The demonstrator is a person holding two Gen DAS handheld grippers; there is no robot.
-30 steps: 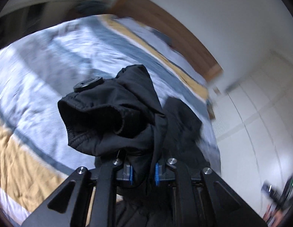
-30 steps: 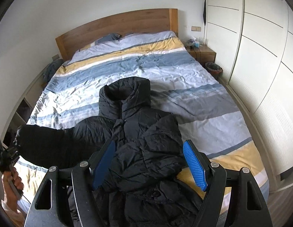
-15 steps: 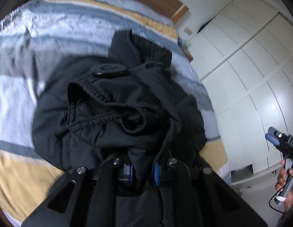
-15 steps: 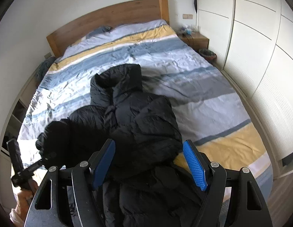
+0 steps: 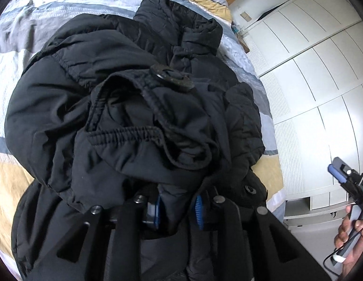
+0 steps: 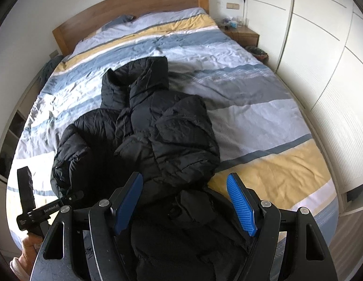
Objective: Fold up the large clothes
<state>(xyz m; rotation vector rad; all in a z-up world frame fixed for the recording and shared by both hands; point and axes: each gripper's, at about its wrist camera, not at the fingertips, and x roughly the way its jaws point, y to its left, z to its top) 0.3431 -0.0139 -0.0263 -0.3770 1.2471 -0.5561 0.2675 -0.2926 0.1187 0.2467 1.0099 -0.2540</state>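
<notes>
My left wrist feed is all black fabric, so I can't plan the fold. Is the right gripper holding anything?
Observer: No. The right gripper has its jaws wide open and empty, above the lower part of the jacket near the foot of the bed.
Operator: Is the opposite sleeve folded in?
Observer: Yes. The right-hand sleeve lies folded across the chest.
Operator: And the sleeve I'm holding?
Observer: The left gripper has the left sleeve bunched at the jacket's left side, short of the folded one.
</notes>
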